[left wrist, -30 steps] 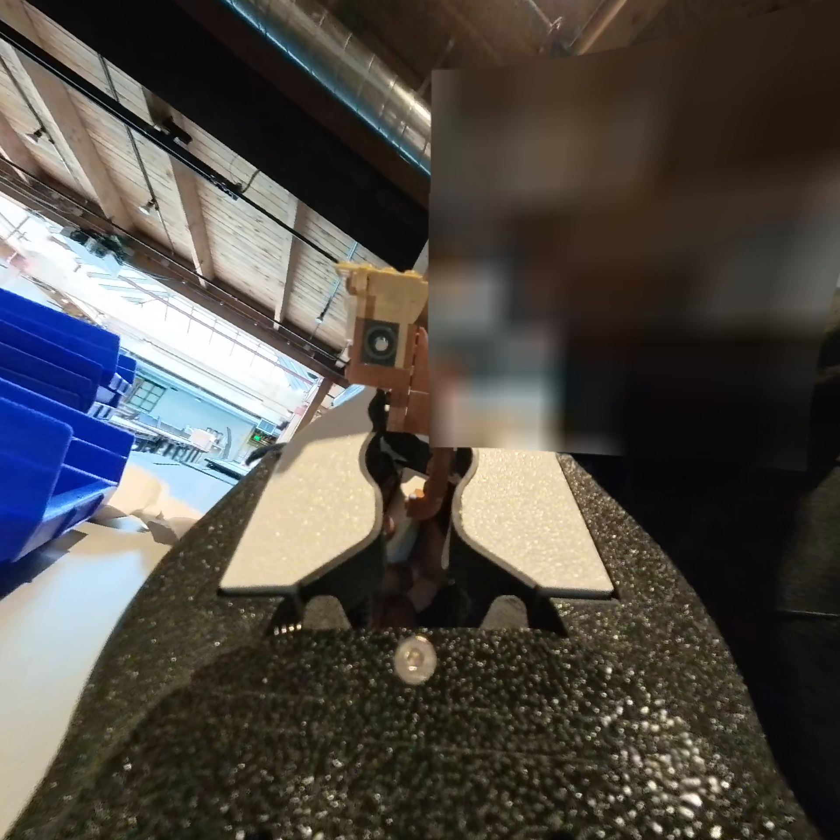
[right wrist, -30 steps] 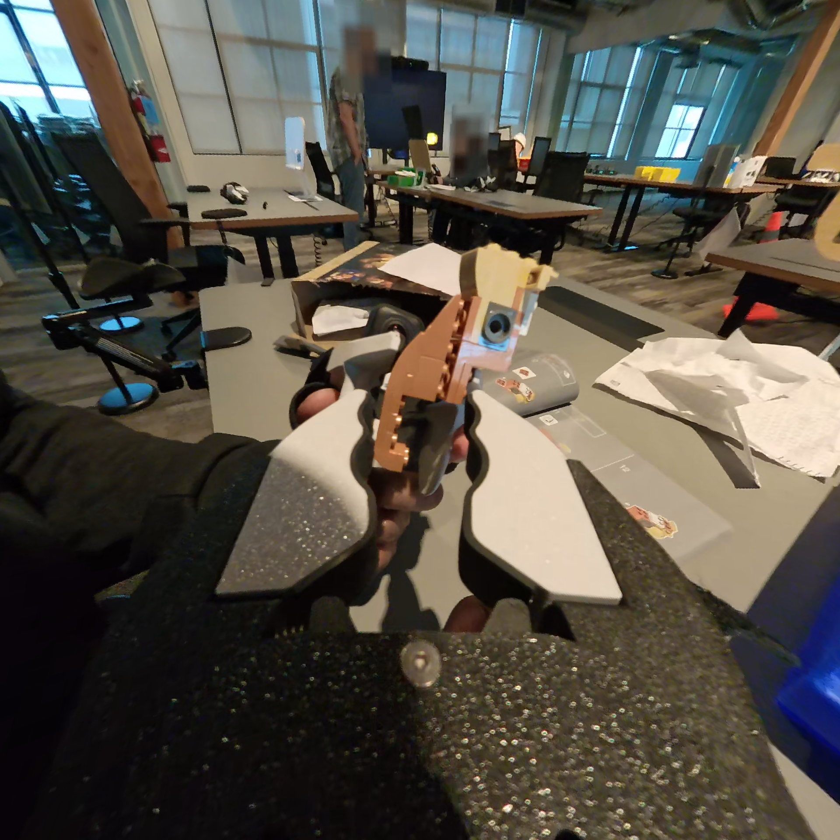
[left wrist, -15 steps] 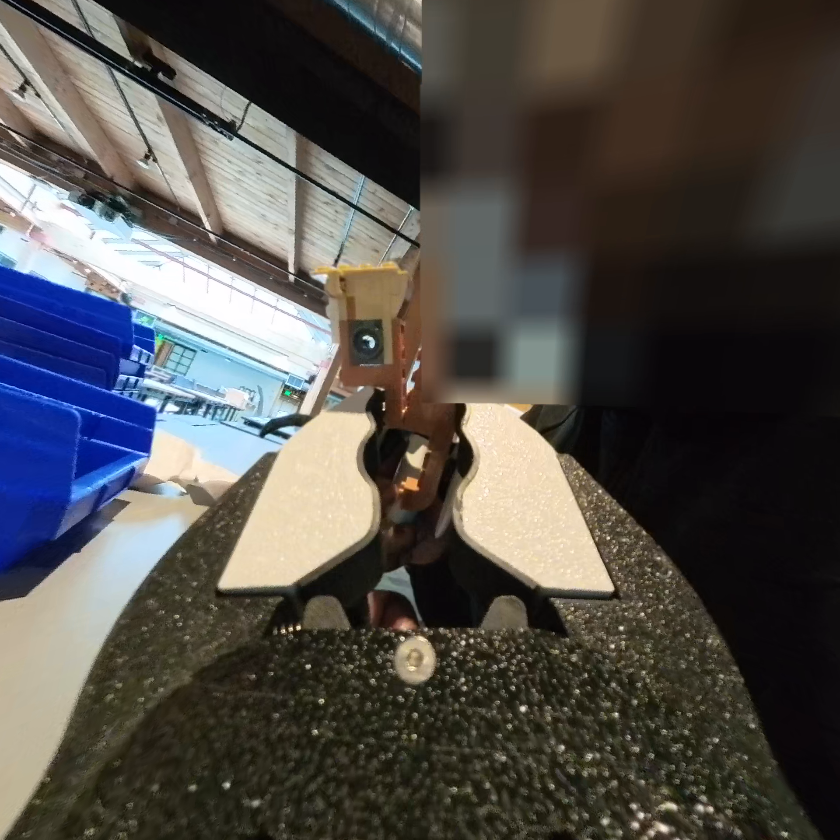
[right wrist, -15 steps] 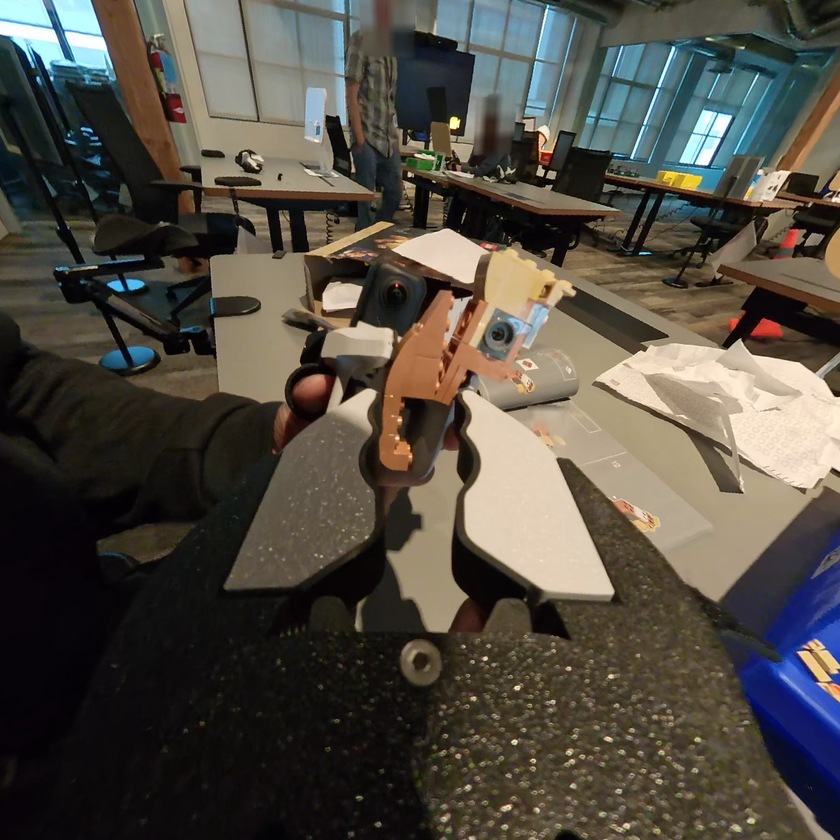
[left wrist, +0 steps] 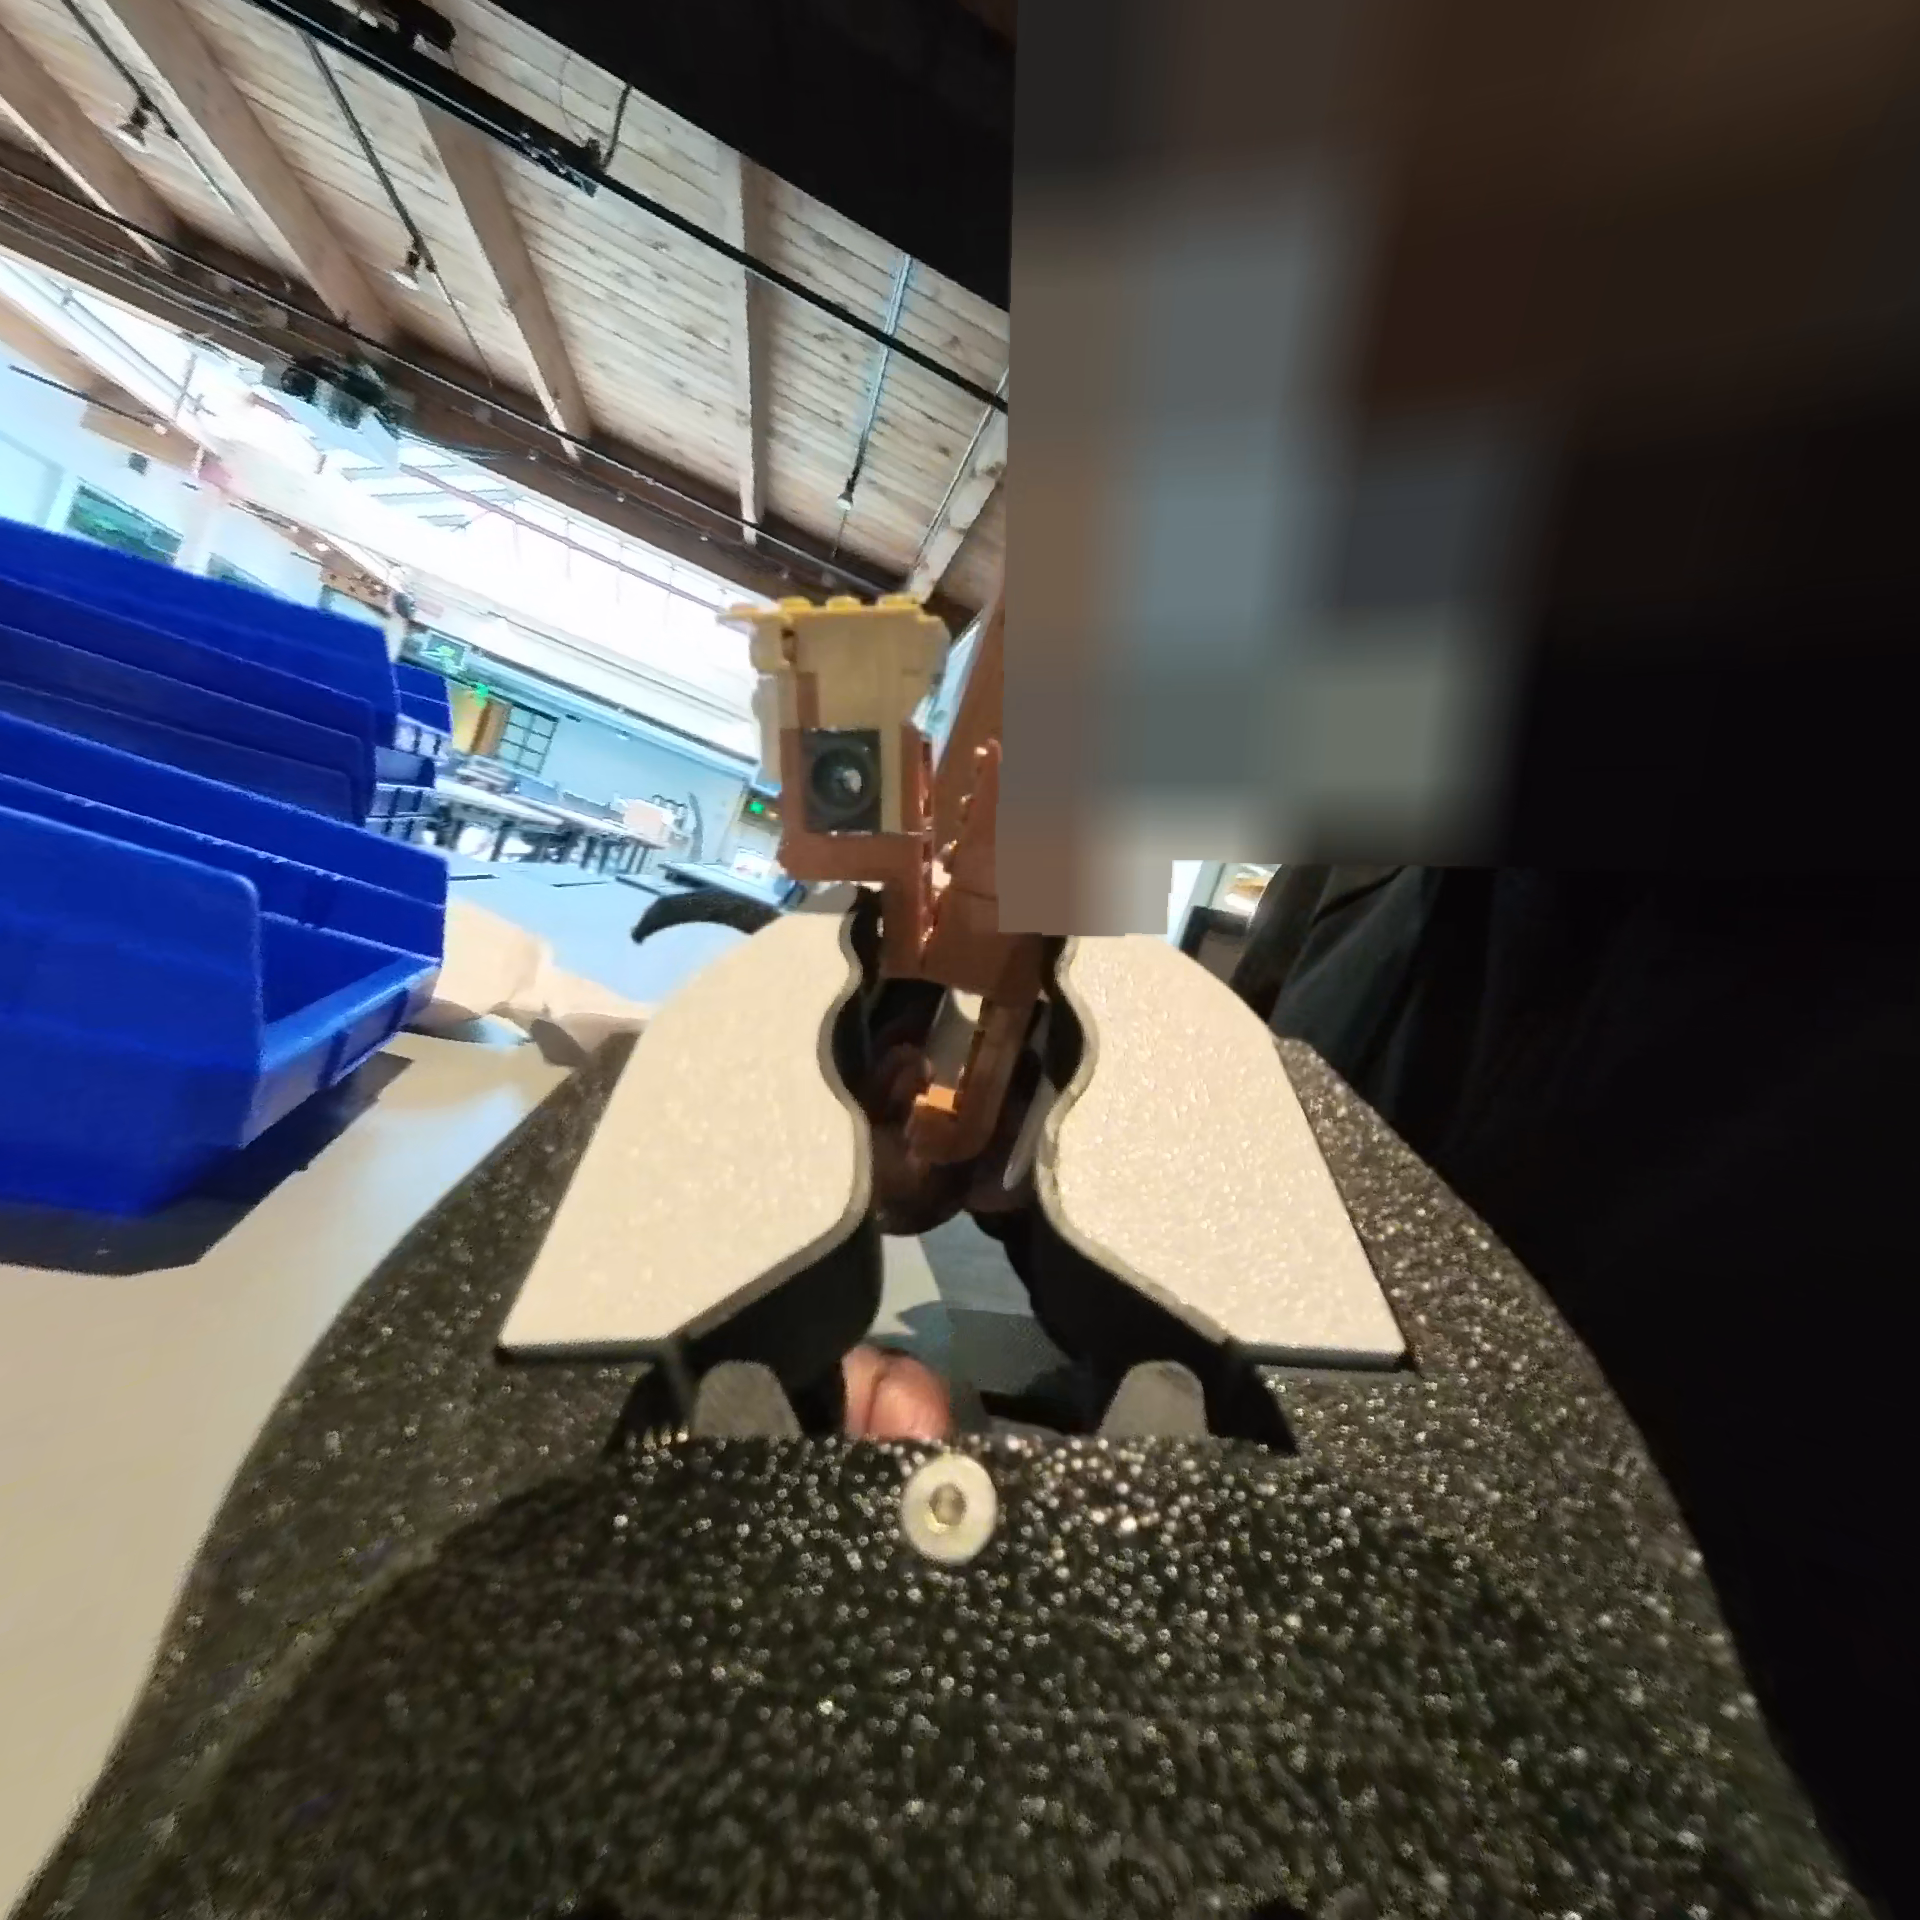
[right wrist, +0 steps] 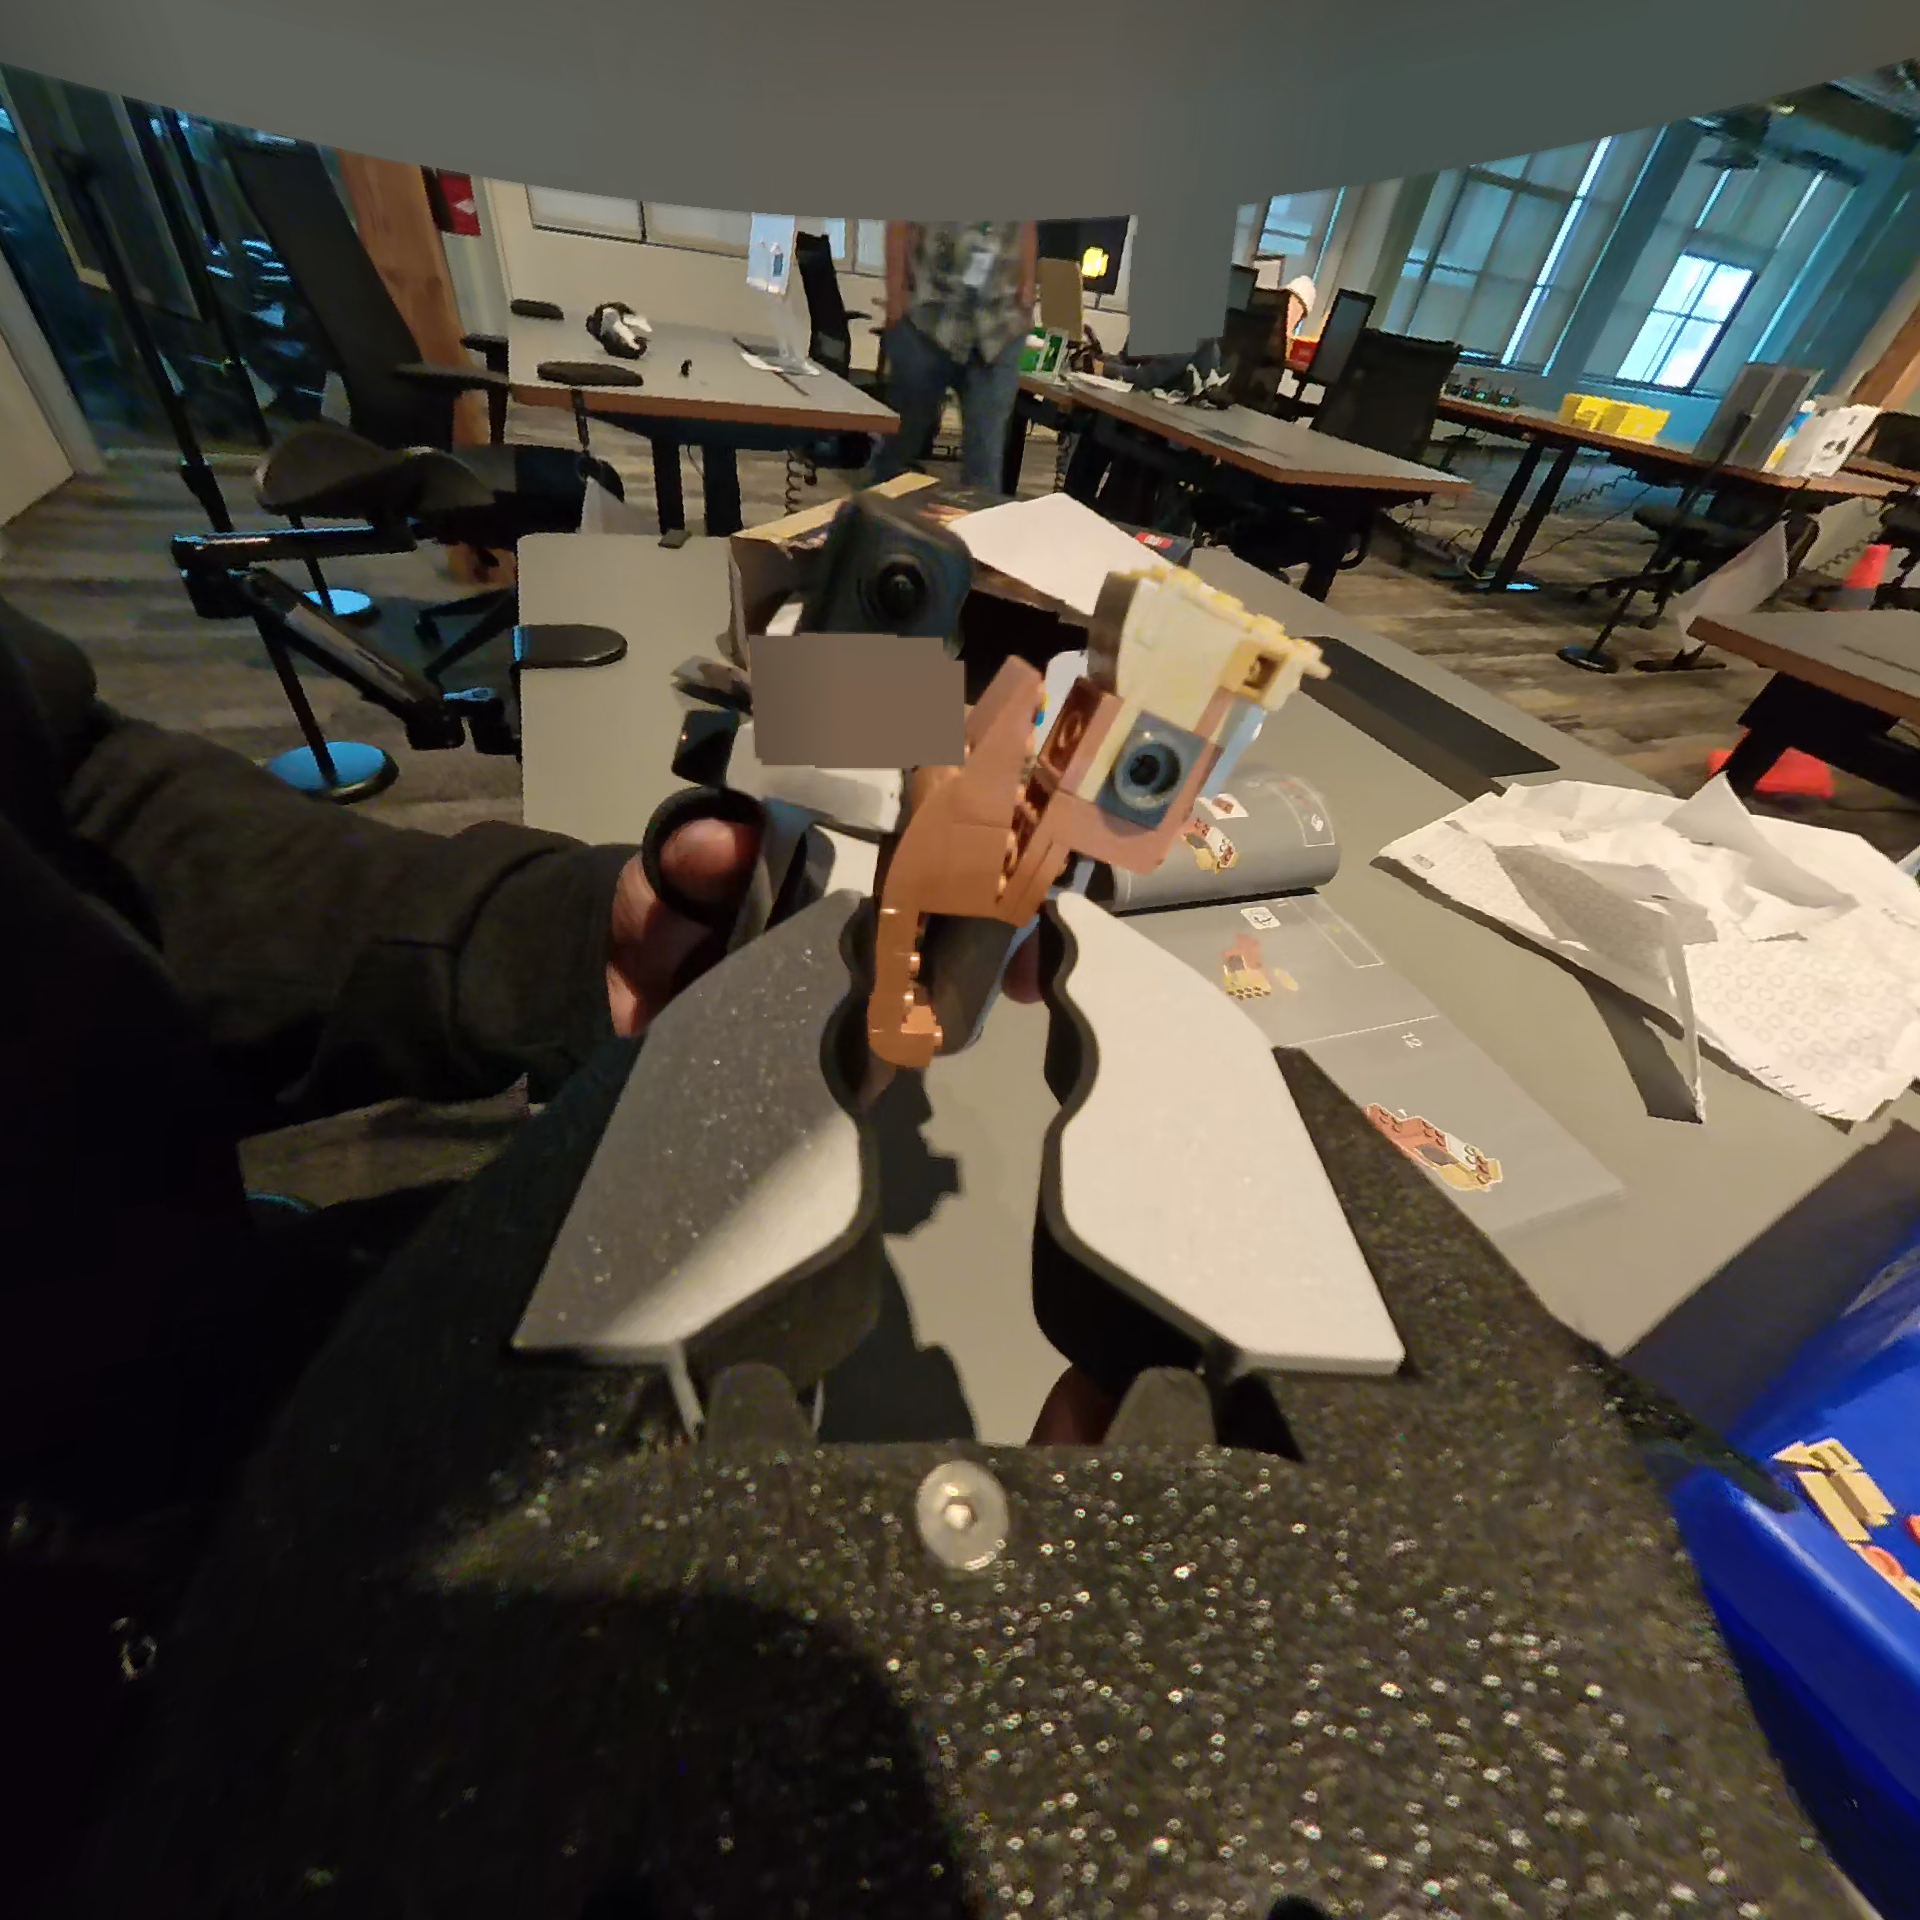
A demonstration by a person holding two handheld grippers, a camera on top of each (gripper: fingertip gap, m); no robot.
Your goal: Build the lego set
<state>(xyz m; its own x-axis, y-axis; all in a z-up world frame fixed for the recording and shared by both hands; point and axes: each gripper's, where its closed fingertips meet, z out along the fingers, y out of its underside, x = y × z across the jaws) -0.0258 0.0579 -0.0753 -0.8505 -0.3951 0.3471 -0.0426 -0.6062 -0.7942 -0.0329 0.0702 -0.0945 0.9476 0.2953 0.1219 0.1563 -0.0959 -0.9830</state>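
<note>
Model has tipped since a second ago: head swinging further right and up in the right wrist view, and the right gripper (right wrist: pixel 951 997) backing off, so only the brown tail is left sitting between its tips. Right jaws are standing apart with bare table (right wrist: pixel 966 1195) showing through the gap, so it's reading as released, not pinching anything. Left gripper (left wrist: pixel 956 997) is clenching the lower brown section of the lego model (right wrist: pixel 1039 790); the pinch point itself is partly hidden by the fingers, so that's a judgement. Model is hanging in mid-air above the table, between the two grippers, which are facing each other nearly head-on. Its long axis is running from the tail at the right tips up and right to the tan head, grey round eye tile facing the right camera. Left hand (right wrist: pixel 675 894) is coming in from the left, tilted upward. Instruction sheet (right wrist: pixel 1351 1039) is lying flat just beyond, crumpled paper (right wrist: pixel 1662 935) further right. Left is carrying it, so right is the free one; it's likely going for the next piece or re-gripping the tail.
</note>
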